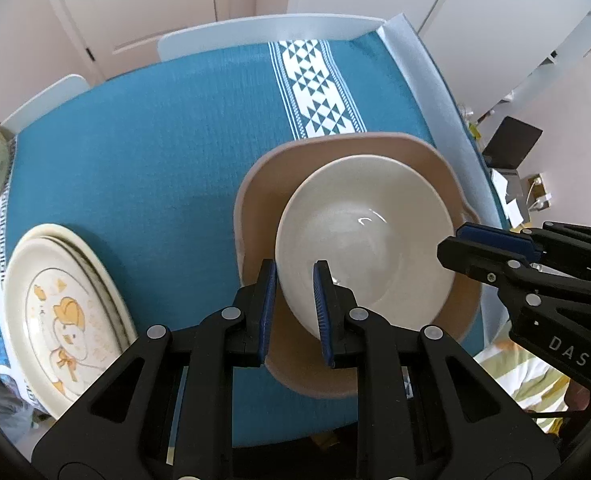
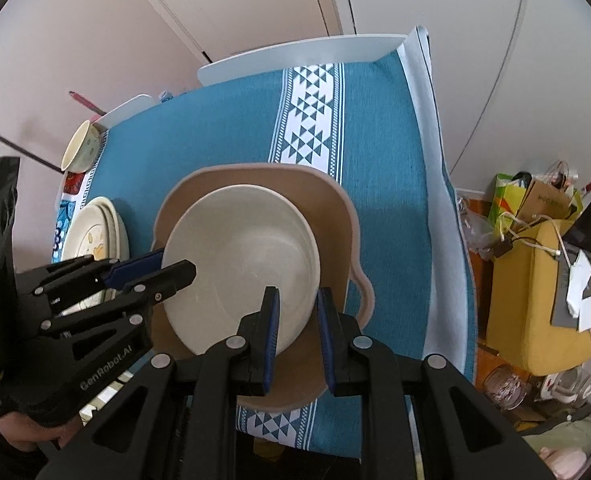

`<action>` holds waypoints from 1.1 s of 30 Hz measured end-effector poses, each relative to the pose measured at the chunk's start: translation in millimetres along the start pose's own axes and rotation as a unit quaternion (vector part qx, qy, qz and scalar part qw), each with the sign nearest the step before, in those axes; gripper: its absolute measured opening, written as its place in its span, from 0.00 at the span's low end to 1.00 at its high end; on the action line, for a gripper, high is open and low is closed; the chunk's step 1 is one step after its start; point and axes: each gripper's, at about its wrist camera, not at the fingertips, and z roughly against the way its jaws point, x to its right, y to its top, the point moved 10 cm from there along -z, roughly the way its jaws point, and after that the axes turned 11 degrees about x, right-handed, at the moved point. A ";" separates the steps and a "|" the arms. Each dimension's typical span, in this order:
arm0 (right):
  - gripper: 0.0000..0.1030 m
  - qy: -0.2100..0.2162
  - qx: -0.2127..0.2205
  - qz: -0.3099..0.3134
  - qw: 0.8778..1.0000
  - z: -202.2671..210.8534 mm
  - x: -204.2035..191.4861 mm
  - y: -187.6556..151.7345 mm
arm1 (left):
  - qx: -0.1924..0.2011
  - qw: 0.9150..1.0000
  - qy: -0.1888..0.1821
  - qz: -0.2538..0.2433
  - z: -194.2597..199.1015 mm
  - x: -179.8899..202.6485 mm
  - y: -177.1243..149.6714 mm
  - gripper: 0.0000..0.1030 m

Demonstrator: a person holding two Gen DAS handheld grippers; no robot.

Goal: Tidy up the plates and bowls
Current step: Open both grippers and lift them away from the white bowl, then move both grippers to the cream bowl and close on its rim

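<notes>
Both my left gripper (image 1: 294, 312) and right gripper (image 2: 298, 336) pinch the rim of the round cream bowl (image 1: 369, 240) sitting in the tan dish (image 1: 255, 200) mid-frame, so I think nesting is done and next I let go gently.

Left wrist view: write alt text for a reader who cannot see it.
Two black hand-held grippers, the left and the right, clamp opposite rims of a glossy cream ceramic bowl over a tan wavy-edged dish on a teal woven tablecloth. Stacked cream plates with a yellow duck print lie at left.
</notes>
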 end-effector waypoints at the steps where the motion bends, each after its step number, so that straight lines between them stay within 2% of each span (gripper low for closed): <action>1: 0.17 0.001 0.003 0.004 1.000 3.5 -1.9 0.3 | 0.005 1.000 -0.001 -0.001 4.5 0.0 0.9 0.16; 5: 0.17 0.017 0.026 0.014 0.999 20.7 -10.5 5.5 | 0.025 1.000 0.000 -0.001 27.1 -2.8 6.9 0.16; 9: 0.17 0.040 0.059 0.030 0.997 38.4 -25.8 21.8 | 0.069 0.997 0.008 0.025 59.1 -18.0 23.3 0.17; 12: 0.17 0.058 0.087 0.046 0.993 49.2 -40.6 39.4 | 0.106 0.993 0.023 0.049 86.4 -37.3 35.9 0.25; 13: 0.21 0.062 0.094 0.049 0.992 51.5 -46.0 43.7 | 0.116 0.991 0.034 0.055 95.8 -44.8 38.2 0.39; 14: 0.27 0.067 0.101 0.053 0.991 53.4 -52.3 49.8 | 0.128 0.989 0.044 0.061 104.6 -53.4 40.7 0.64; 16: 0.62 0.078 0.108 0.058 0.989 55.2 -61.8 57.6 | 0.159 0.982 0.070 0.075 124.1 -72.7 45.9 0.93; 17: 0.68 0.085 0.112 0.062 0.988 54.9 -68.3 62.3 | 0.174 0.978 0.081 0.081 133.2 -81.6 47.8 0.97; 18: 0.75 0.090 0.114 0.066 0.987 53.9 -73.4 66.2 | 0.186 0.974 0.096 0.088 142.4 -93.9 48.9 0.98; 20: 0.79 0.099 0.113 0.075 0.986 49.6 -85.3 71.6 | 0.182 0.971 0.118 0.099 150.2 -112.7 46.2 0.98; 22: 0.92 0.112 0.117 0.078 0.984 44.1 -99.2 78.3 | 0.172 0.967 0.141 0.121 156.1 -135.1 40.8 0.98; 24: 0.99 0.118 0.124 0.090 0.981 40.1 -112.6 84.0 | 0.173 0.963 0.155 0.136 163.1 -155.7 36.7 0.98; 29: 0.99 0.133 0.128 0.138 0.973 25.3 -162.0 102.9 | 0.173 0.951 0.184 0.179 175.0 -216.1 29.2 0.98; 33: 0.99 0.146 0.113 0.177 0.967 10.9 -207.0 116.8 | 0.171 0.935 0.181 0.253 179.2 -275.8 22.7 0.98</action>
